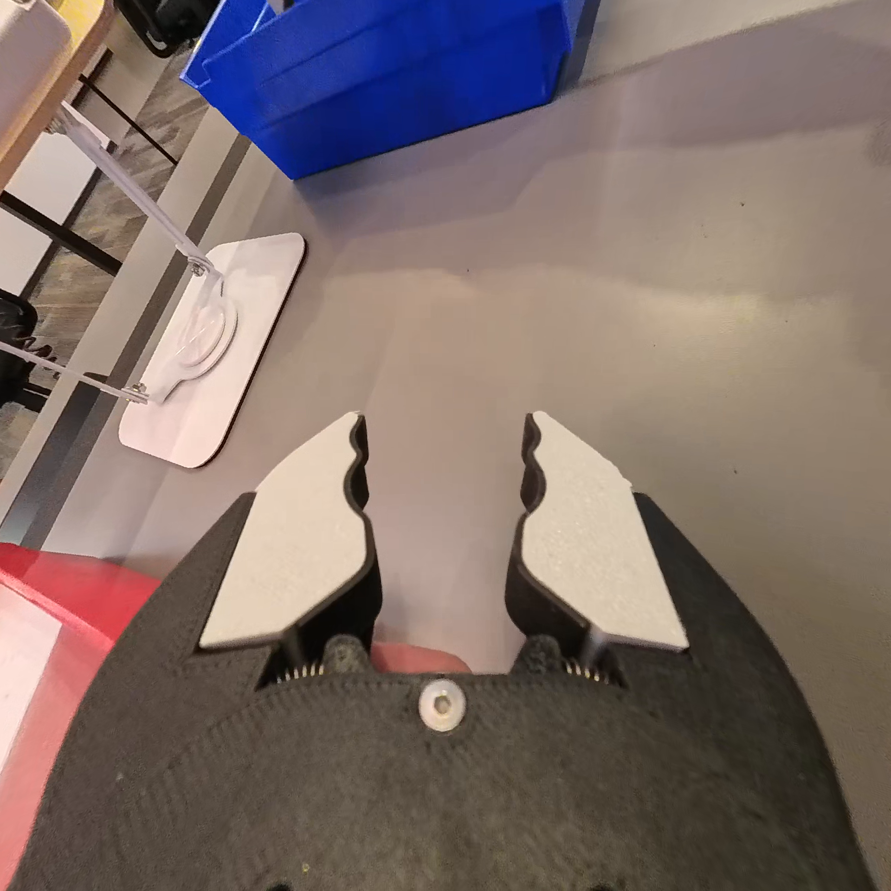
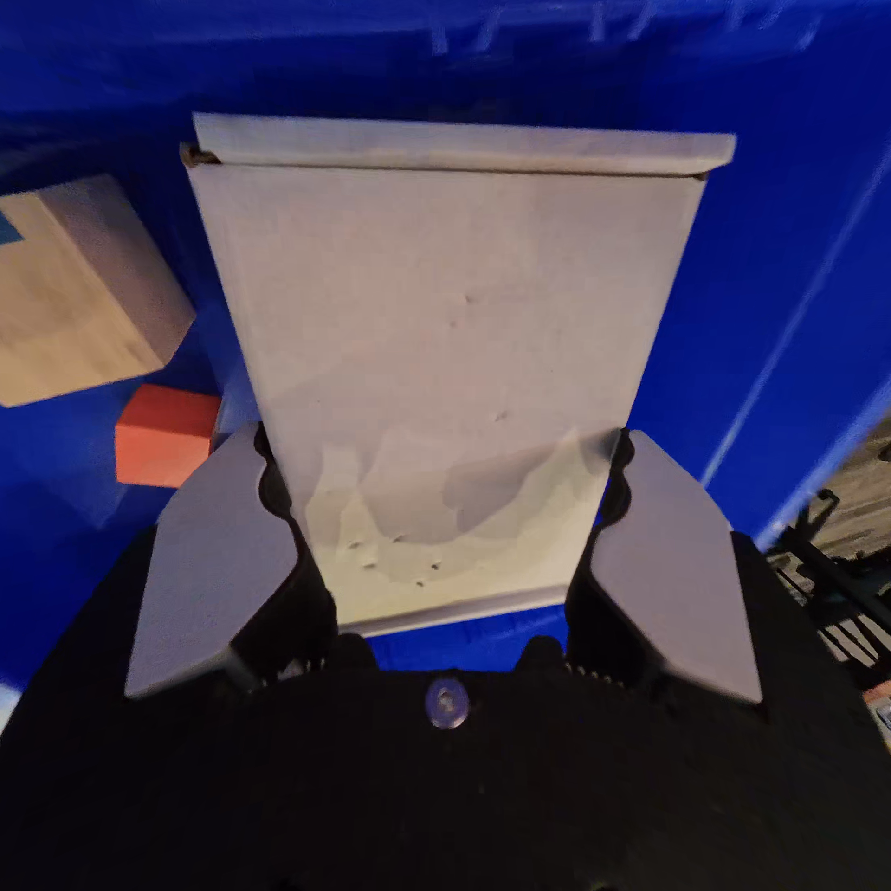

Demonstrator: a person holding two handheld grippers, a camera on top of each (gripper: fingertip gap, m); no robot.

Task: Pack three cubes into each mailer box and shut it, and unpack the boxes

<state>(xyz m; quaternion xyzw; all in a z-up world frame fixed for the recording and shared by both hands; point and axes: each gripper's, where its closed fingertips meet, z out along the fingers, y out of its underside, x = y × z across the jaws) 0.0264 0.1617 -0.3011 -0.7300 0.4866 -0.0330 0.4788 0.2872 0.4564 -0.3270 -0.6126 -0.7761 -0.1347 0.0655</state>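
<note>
You have a grey surface ahead of you, with a blue bin standing at its far edge. To your left a white pad with rounded corners lies flat near the surface's side edge, carrying a clear stand whose thin arms reach out past that edge. At your near left a red block shows only in part, and beyond the surface you can see patterned floor and dark furniture legs.
</note>
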